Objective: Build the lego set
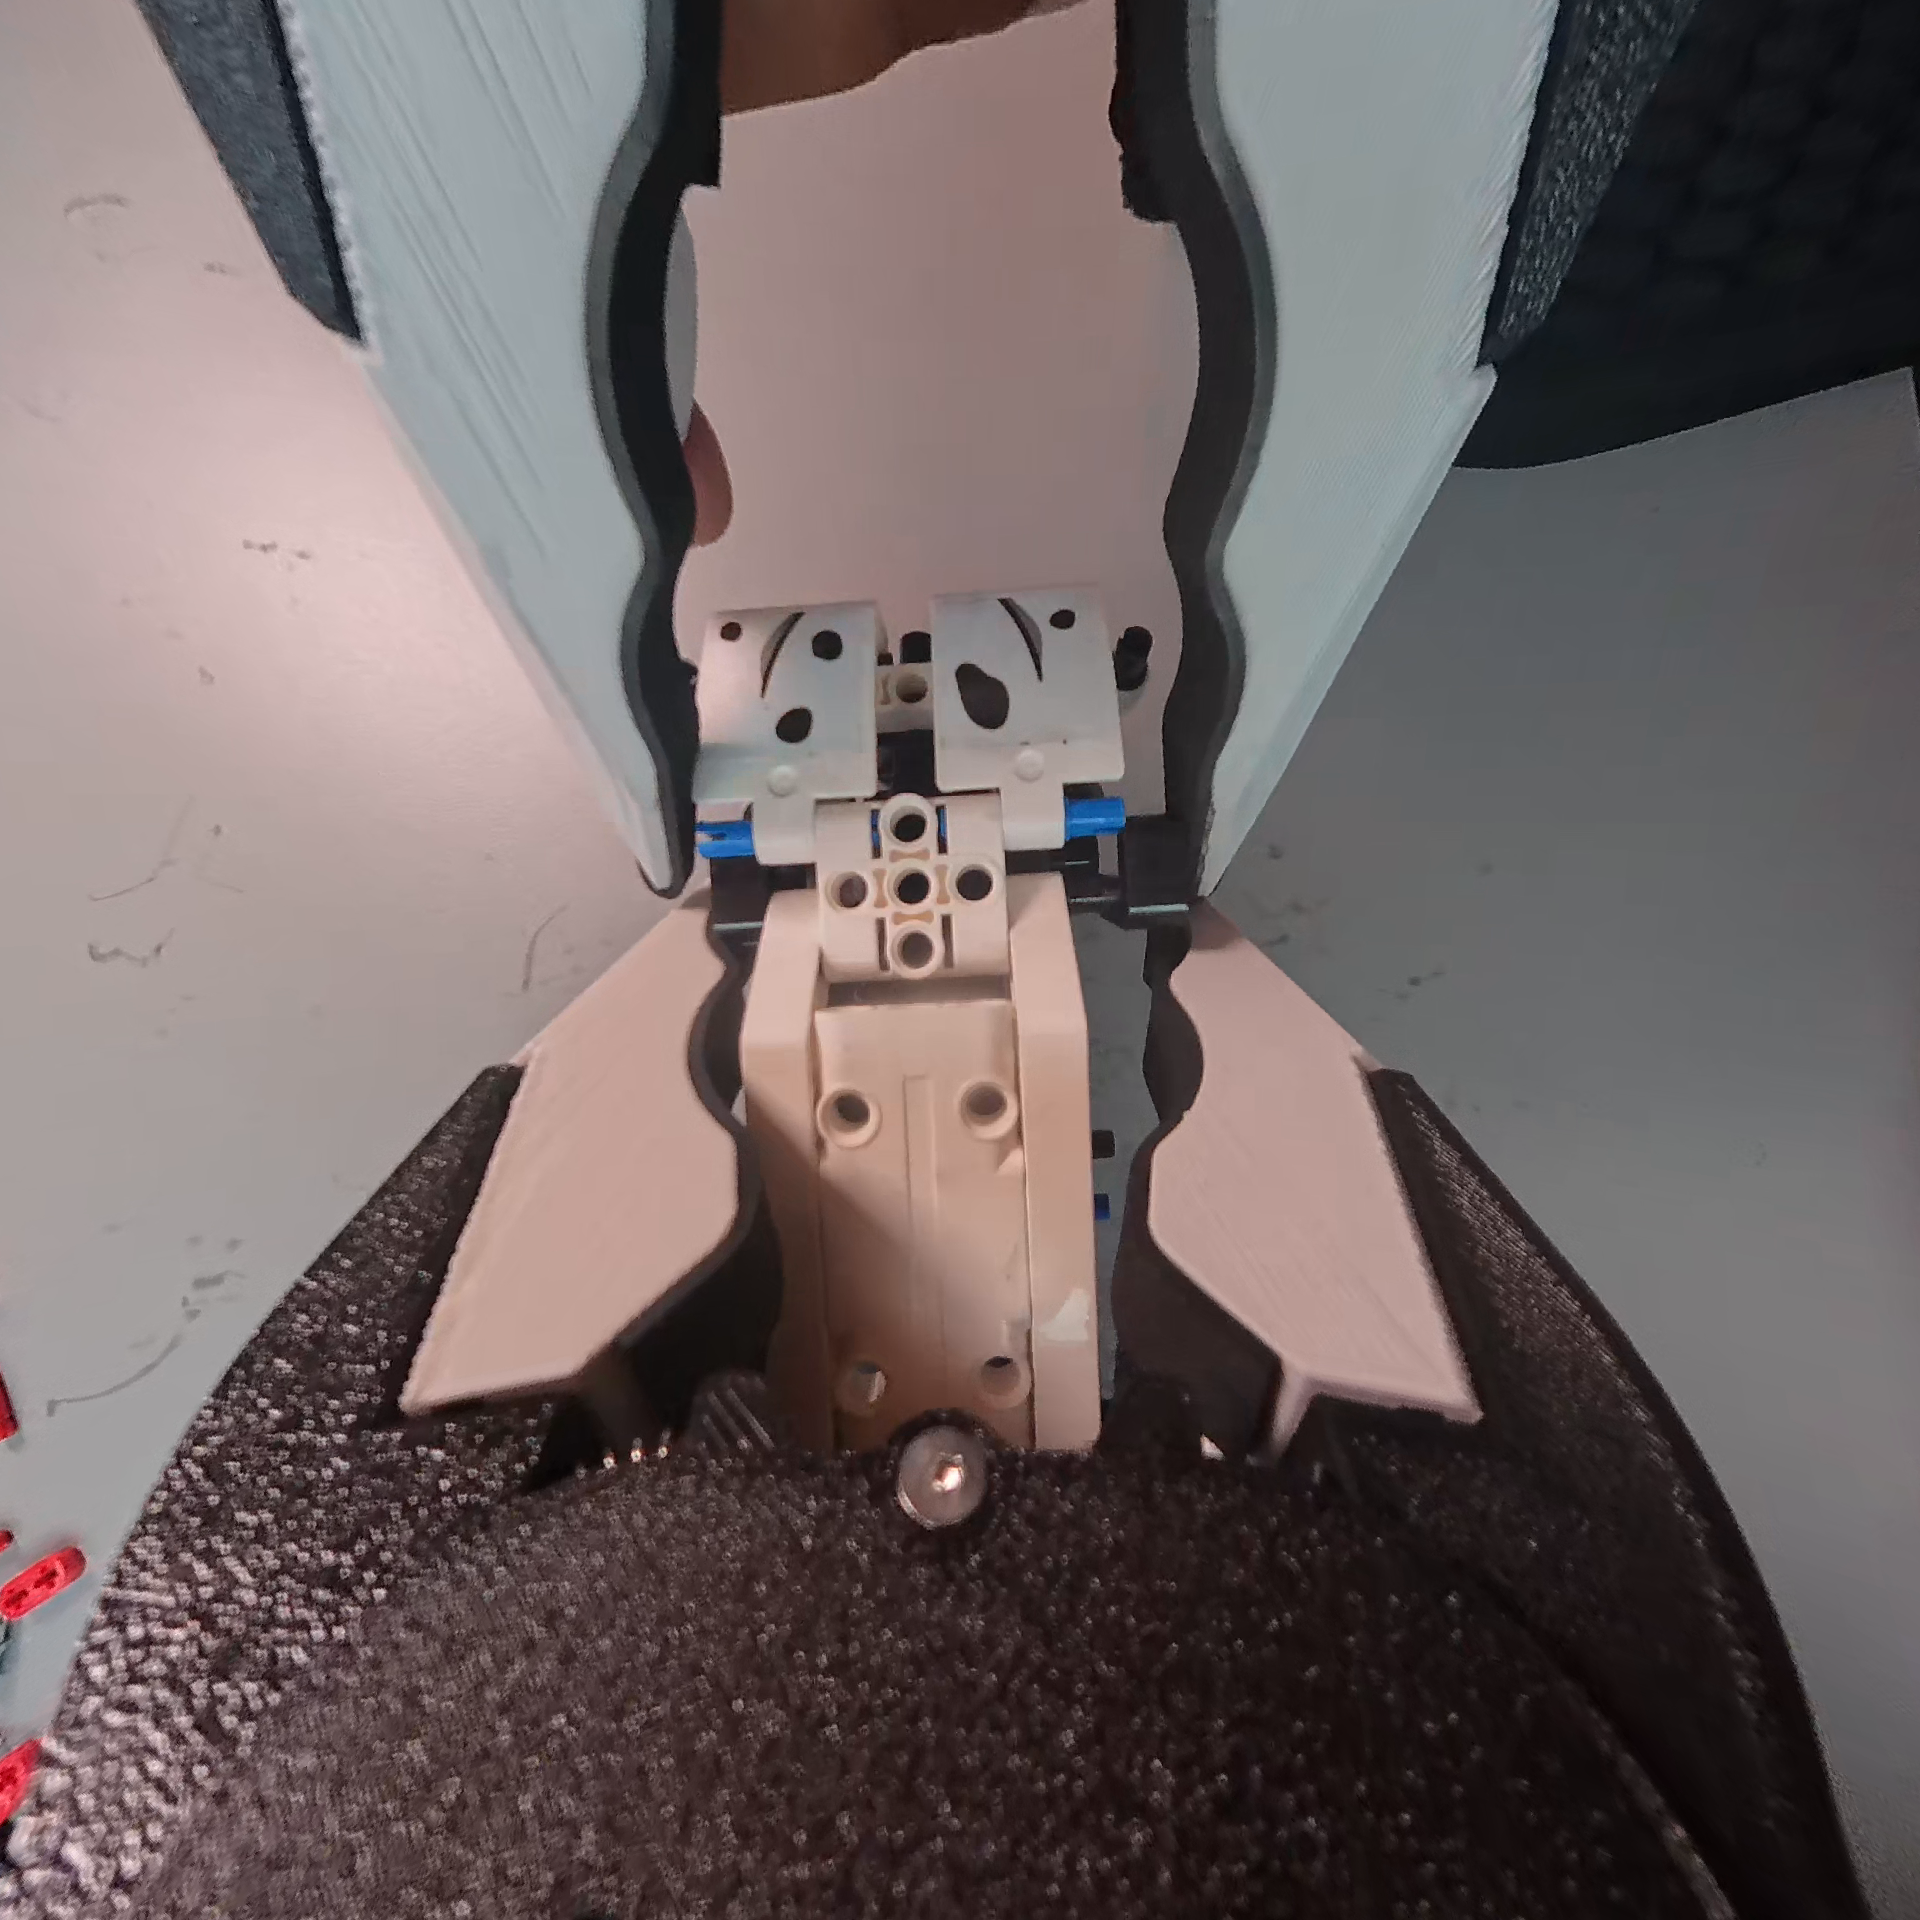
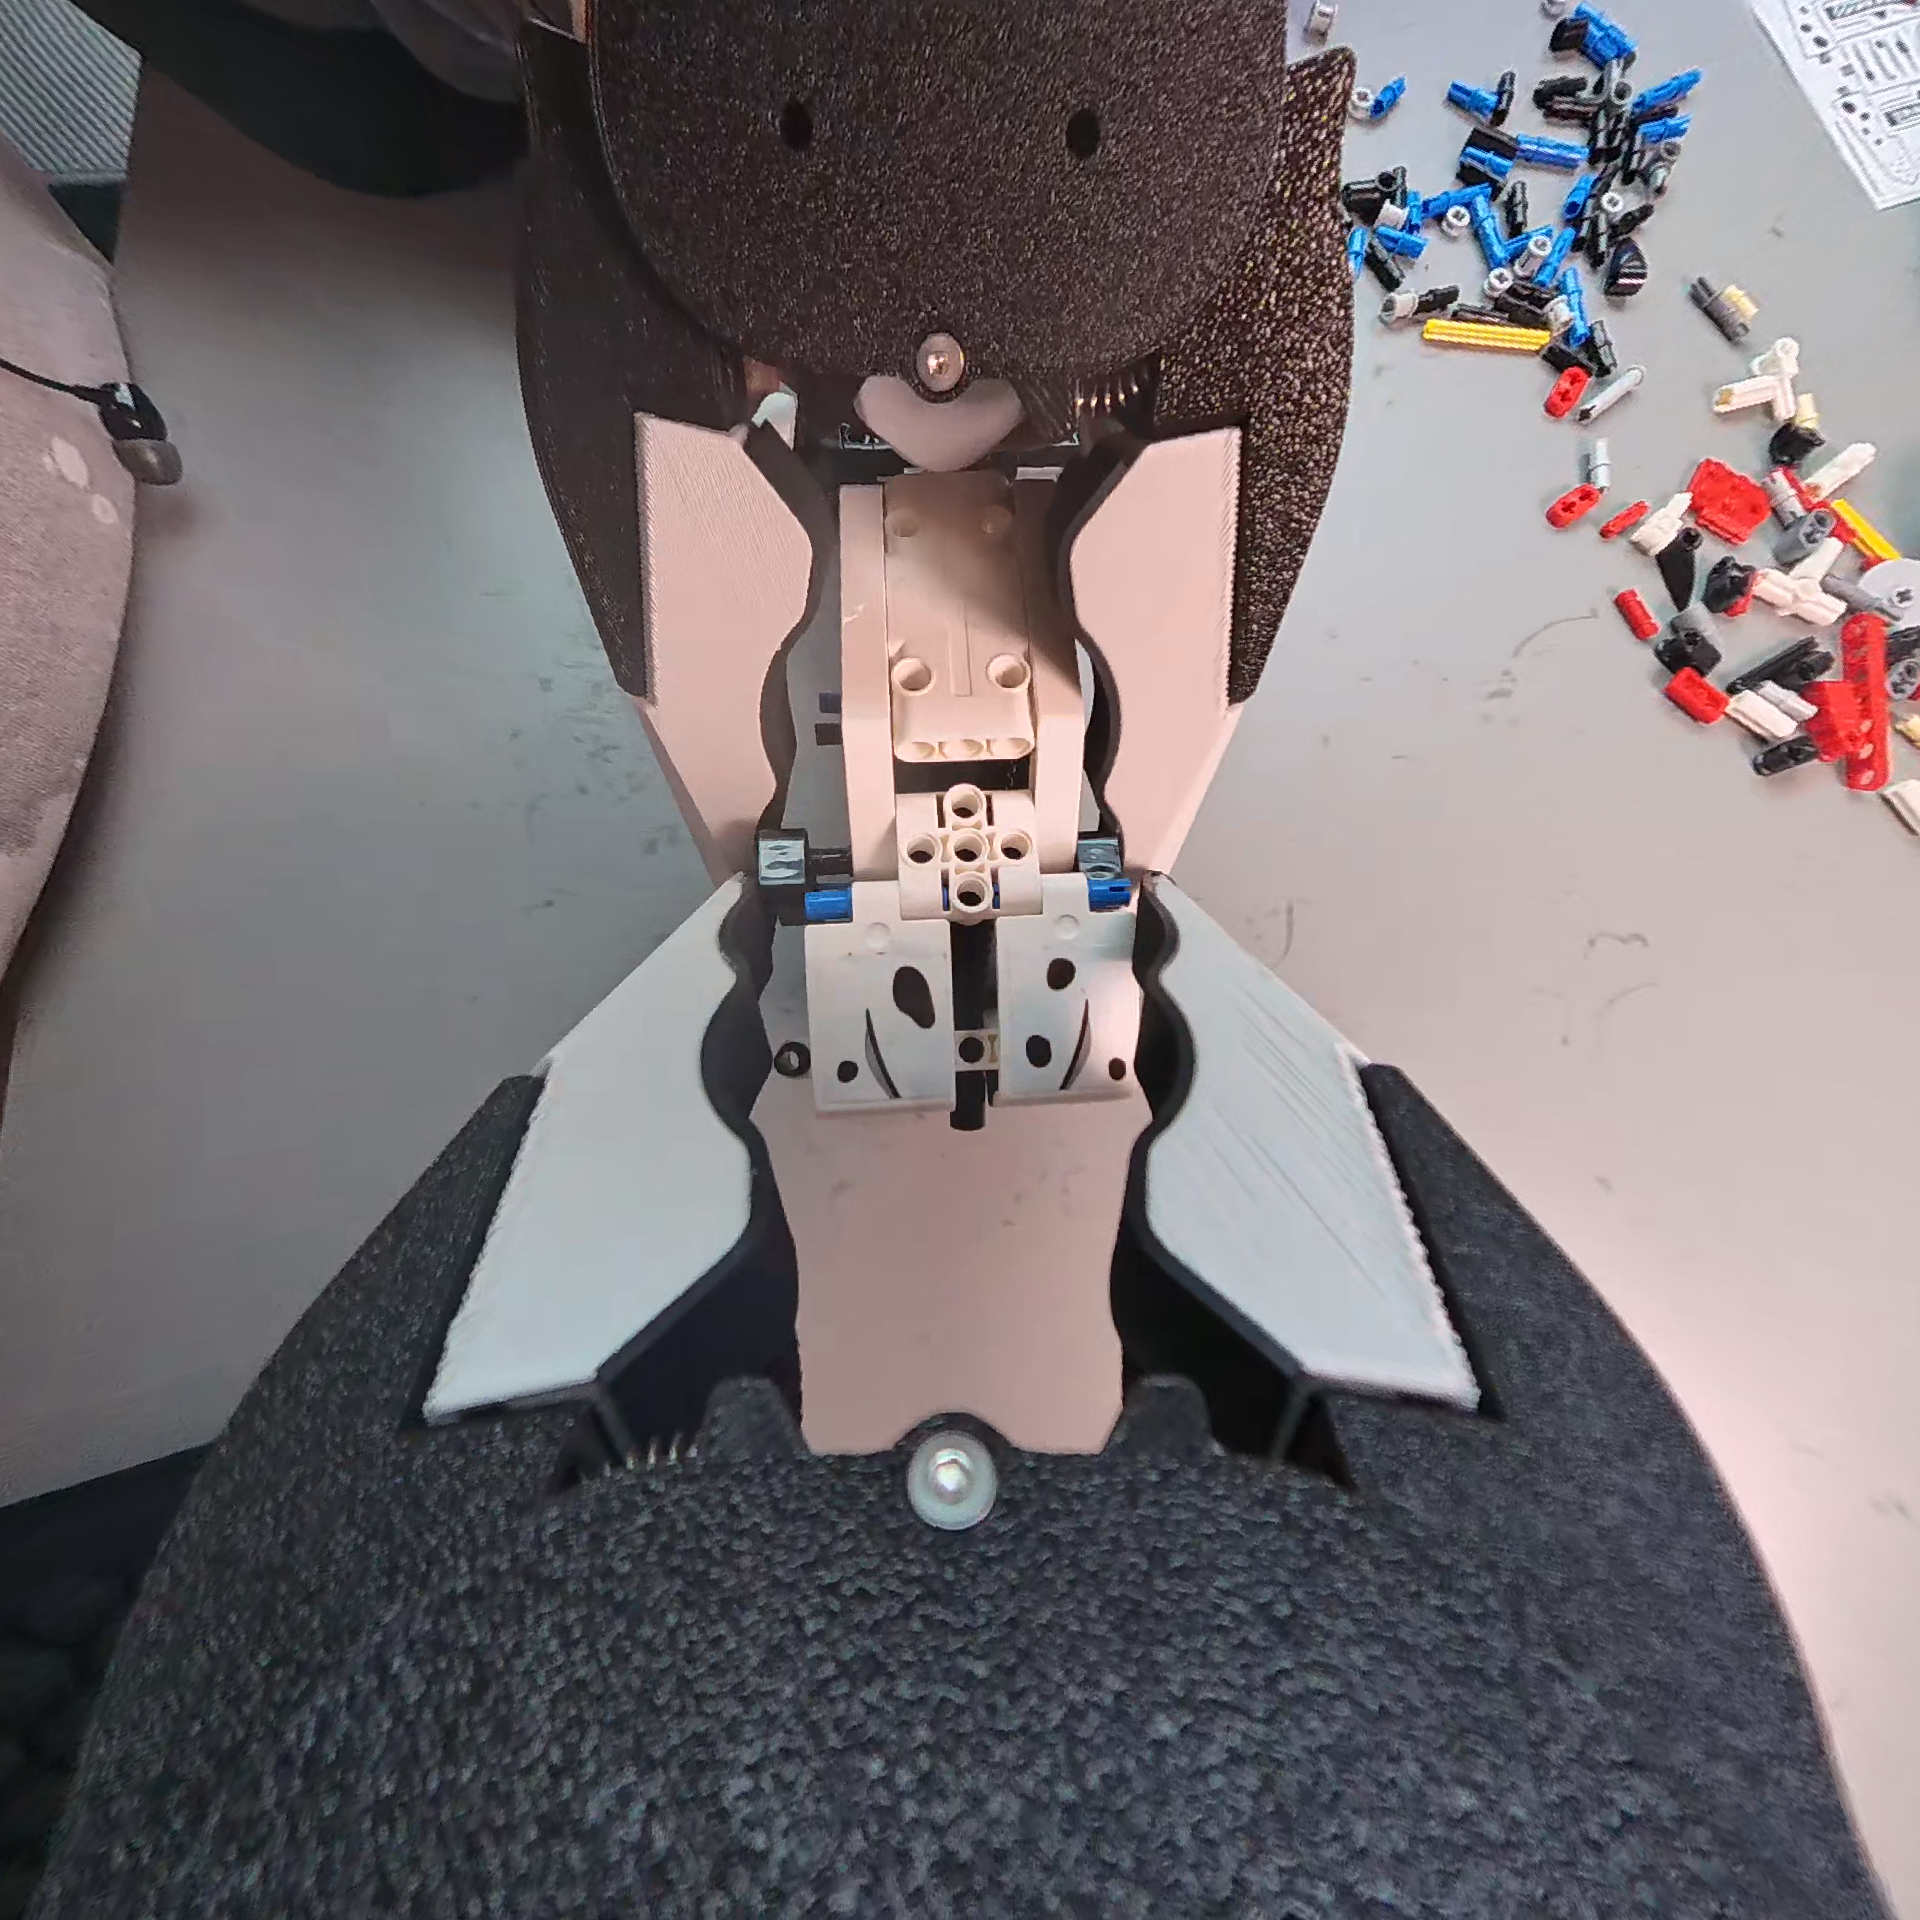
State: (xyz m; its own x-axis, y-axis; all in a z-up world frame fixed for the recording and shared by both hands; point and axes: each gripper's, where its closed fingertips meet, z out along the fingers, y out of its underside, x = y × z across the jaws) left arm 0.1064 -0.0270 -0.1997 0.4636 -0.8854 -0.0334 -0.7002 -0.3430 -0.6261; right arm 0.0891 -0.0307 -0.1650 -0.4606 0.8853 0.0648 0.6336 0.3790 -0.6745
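Progress: the lego model (image 2: 966, 831) is standing as a partly built white and cream body, with two spotted white panels (image 2: 966, 1023) and a cream cross-shaped connector (image 2: 968, 850) already fitted at its middle, and blue pins (image 2: 828, 902) poking out at the sides.
Still to do: a large scatter of loose pieces (image 2: 1621, 343) in blue, black, red, white and yellow is lying on the tabletop (image 2: 1455, 1039) at the far right, well apart from the model, so I am judging the build to be well short of finished.
Instruction sheet (image 2: 1849, 94): lying at the far right corner of the tabletop, beyond the loose pieces.
Where the model is: lying between the two tools, which are facing each other along its length.
Left gripper (image 1: 935, 914): its tan fingers (image 1: 592, 1195) are sitting about halfway apart and flanking the cream end of the model; they look to be gripping it, though the contact line is in shadow.
Right gripper (image 2: 940, 899): its pale fingers (image 2: 613, 1205) are closing in on the spotted-panel end, the tips lying just beside the blue pins, and appear to be clasping that end.
Joint hold: both tools are probably steadying or pressing the model from opposite ends.
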